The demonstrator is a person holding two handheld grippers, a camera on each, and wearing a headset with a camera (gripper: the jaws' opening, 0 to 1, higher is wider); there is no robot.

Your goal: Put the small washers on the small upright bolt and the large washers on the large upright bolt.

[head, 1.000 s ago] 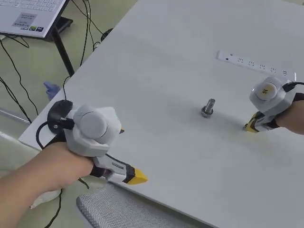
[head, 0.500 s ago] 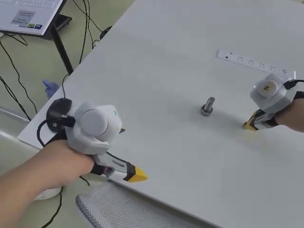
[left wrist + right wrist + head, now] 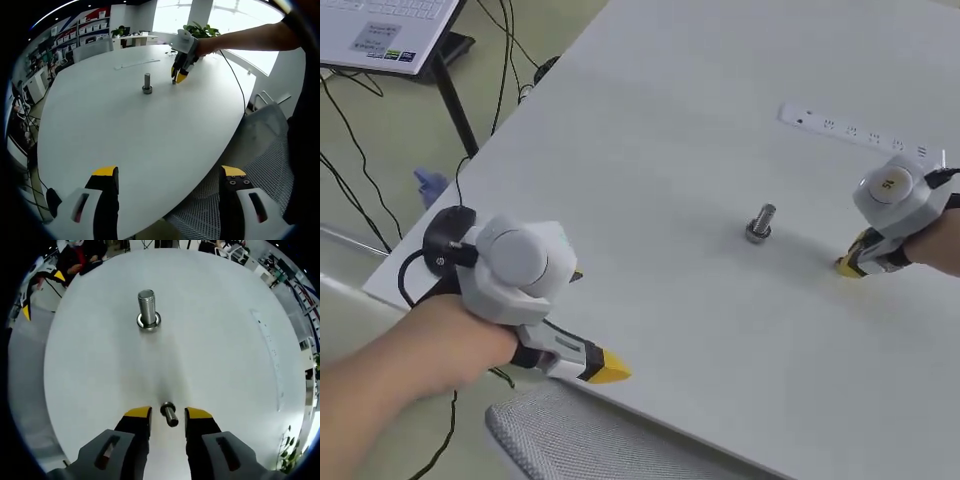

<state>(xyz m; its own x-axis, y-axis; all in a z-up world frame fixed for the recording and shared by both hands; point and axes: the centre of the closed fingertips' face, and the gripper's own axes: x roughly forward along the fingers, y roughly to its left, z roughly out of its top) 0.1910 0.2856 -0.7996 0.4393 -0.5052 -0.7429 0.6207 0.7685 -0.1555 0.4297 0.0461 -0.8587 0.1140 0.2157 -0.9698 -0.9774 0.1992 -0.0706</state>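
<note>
The large bolt (image 3: 759,224) stands upright mid-table, threaded end up, with a ring-like base (image 3: 148,321); it also shows far ahead of the left jaws as the large bolt (image 3: 147,83). The small bolt (image 3: 169,414) stands on the table between my right gripper (image 3: 168,413) fingers, with a thin gap on each side, so the jaws are open around it. In the head view the right gripper (image 3: 850,265) points down at the table, right of the large bolt. My left gripper (image 3: 169,172) is wide open and holds nothing, hovering at the near table edge as the left gripper (image 3: 605,372).
A white power strip (image 3: 855,132) lies at the back right of the white table (image 3: 650,180). A grey mesh chair (image 3: 570,440) sits below the near edge. A laptop (image 3: 380,35) on a stand and cables are off to the left.
</note>
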